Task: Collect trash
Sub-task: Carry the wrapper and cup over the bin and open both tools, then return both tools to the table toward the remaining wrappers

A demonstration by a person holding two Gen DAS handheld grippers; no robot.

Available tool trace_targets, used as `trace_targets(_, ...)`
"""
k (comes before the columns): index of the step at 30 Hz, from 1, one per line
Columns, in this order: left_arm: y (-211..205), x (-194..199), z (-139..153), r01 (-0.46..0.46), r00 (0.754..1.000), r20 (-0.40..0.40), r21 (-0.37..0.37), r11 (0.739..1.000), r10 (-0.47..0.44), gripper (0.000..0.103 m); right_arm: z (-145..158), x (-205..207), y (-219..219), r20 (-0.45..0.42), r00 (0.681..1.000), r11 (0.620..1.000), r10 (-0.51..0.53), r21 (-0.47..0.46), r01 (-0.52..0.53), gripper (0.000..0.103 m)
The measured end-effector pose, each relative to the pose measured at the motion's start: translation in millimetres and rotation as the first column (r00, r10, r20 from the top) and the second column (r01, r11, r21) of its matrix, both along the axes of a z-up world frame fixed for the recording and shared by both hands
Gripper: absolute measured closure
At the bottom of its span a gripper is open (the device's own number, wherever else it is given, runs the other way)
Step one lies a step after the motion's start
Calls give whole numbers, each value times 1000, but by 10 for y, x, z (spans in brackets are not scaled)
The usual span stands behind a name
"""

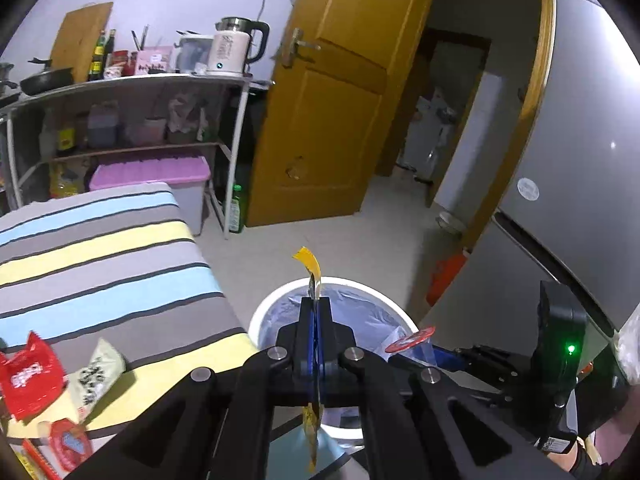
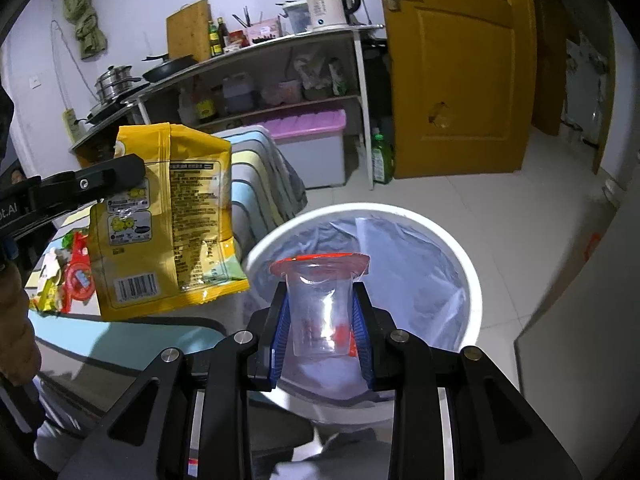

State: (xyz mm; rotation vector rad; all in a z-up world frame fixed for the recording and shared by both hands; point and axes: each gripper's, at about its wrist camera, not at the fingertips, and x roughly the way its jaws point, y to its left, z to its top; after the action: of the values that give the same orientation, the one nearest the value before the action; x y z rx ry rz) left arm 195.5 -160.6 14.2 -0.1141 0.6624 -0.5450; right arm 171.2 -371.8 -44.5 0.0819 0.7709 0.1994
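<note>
While poised over the round white trash bin (image 2: 472, 264) with its crinkled liner, open floor beyond: left gripper (image 1: 316, 308) clamped flat on a glossy yellow snack bag (image 2: 168, 216); right gripper (image 2: 320, 300) squeezing a clear, red-rimmed plastic cup (image 2: 320, 304), seemingly empty.

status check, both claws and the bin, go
Left claw shut on yellow snack bag. Right claw shut on clear plastic cup. Both above lined white bin, nothing blocking.

Pale walls, tiled floor (image 2: 500, 200), a wooden door (image 1: 332, 92), cluttered metal shelving (image 1: 132, 84).
</note>
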Motion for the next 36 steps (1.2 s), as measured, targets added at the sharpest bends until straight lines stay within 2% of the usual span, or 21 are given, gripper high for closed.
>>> trace_targets(6,-120,117,-155,34,999,-38,-4,999,-34,102,-106,72,-17,-30,999,1000,-15,-17,15,72)
trace_targets(7,-135,130,-176,35,998,-44,-1,999,-35,102,-123,81,-19,-33,999,1000,-17,-19,16,69)
trace_targets(8,-141,143,-200,36,998,-48,2,999,-36,101,-136,89,-21,-35,999,1000,-18,-18,17,60)
trace_targets(10,-148,152,-225,37,998,-53,5,999,-36,99,-153,106,-35,-36,999,1000,-25,-8,25,56)
trace_targets(15,-70,160,-242,28,998,-52,2,1000,-28,90,-157,105,-53,-32,999,1000,-27,-7,27,56)
trace_targets(23,115,39,-182,-9,1000,-29,0,1000,9,90,-28,7,15,3,1000,1000,-1,1,1,56)
trace_targets(36,630,-358,-22,-114,993,35,5,993,114,90,229,-241,426,76,993,996,94,-8,-94,56)
